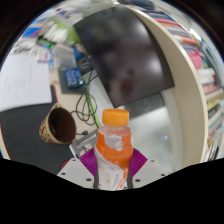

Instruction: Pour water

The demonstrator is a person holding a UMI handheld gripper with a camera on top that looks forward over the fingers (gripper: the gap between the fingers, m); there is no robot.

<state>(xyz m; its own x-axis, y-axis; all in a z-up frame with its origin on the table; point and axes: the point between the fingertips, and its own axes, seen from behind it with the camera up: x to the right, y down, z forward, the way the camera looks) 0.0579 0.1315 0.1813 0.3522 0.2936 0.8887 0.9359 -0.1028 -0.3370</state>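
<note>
Spillage is the risk: the gripper, fingers closed on the still-capped bottle at lower centre, holds it upright right of the tilted cup, which looks liable to tip.

Gripper fingers clamp an orange-capped bottle, held upright. Paper cup lies tilted just left, over a dark mat.
</note>
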